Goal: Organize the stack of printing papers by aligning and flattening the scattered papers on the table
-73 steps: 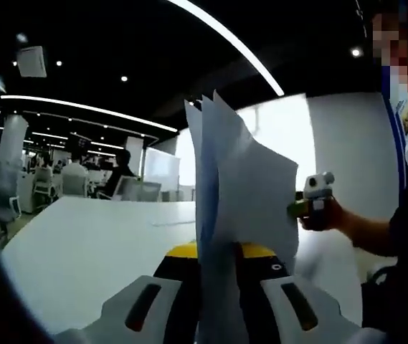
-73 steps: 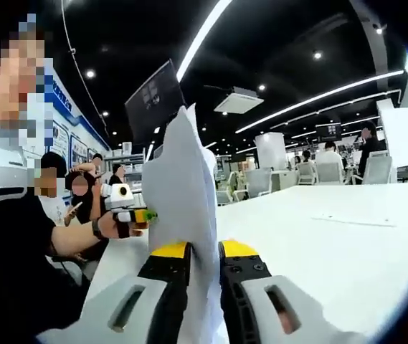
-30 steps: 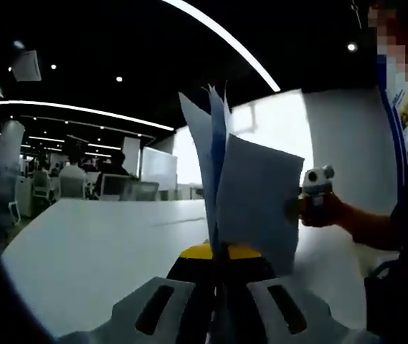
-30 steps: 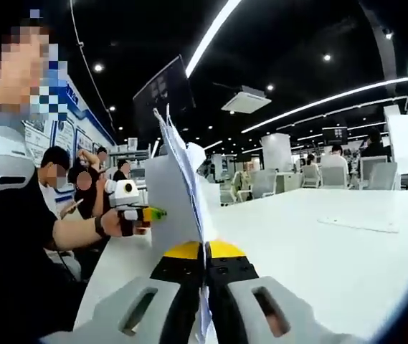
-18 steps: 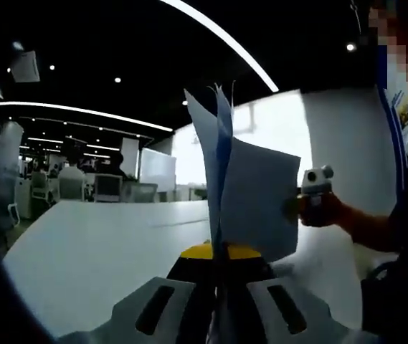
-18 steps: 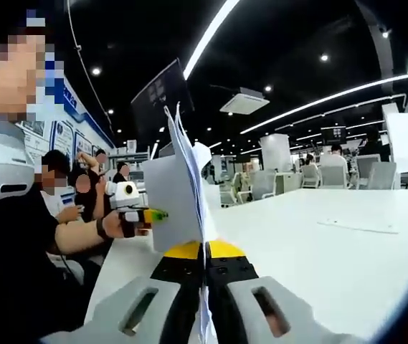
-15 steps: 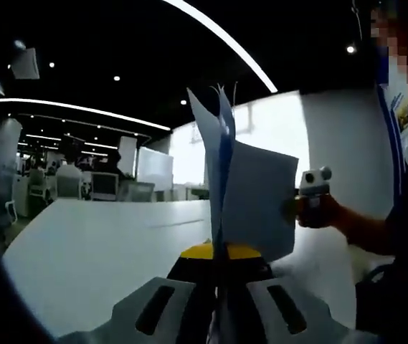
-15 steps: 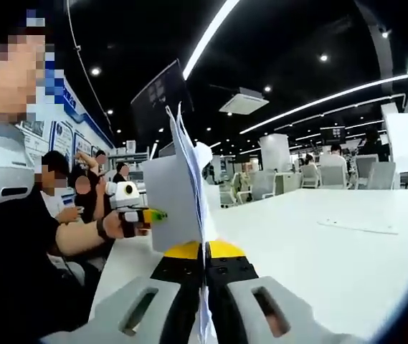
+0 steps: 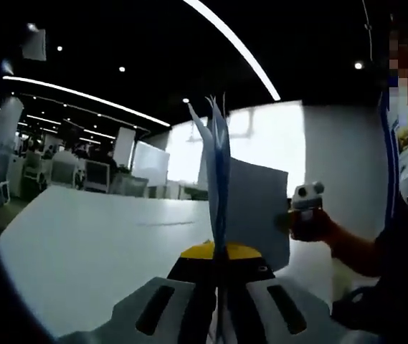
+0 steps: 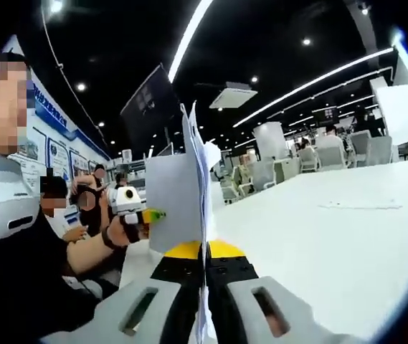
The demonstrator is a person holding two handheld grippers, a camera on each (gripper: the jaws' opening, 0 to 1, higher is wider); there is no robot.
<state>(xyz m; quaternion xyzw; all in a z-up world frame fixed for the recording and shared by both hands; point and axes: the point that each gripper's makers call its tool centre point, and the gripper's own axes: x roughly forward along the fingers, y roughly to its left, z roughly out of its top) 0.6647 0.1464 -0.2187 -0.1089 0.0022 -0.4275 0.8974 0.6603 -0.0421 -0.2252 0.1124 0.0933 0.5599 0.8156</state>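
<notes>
1. Left gripper view: we see the left gripper [image 9: 219, 266] at bottom centre, jaws pinched tight on the papers [image 9: 243, 204], which stand upright on edge in mid frame.
2. At right in that view, a hand holds the right gripper [image 9: 298, 215] against the papers' far edge.
3. Right gripper view: right gripper [image 10: 205, 269] likewise clamped on the papers [image 10: 178, 204], centre frame; left gripper [image 10: 133, 212] at their left edge.
4. White table [image 10: 318, 244] spreads lower right; one loose sheet [image 10: 361, 206] lies flat at far right.

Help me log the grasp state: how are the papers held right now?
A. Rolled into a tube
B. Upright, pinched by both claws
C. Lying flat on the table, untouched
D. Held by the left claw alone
B: the papers stand on edge, clamped in the left claw and the right claw.
</notes>
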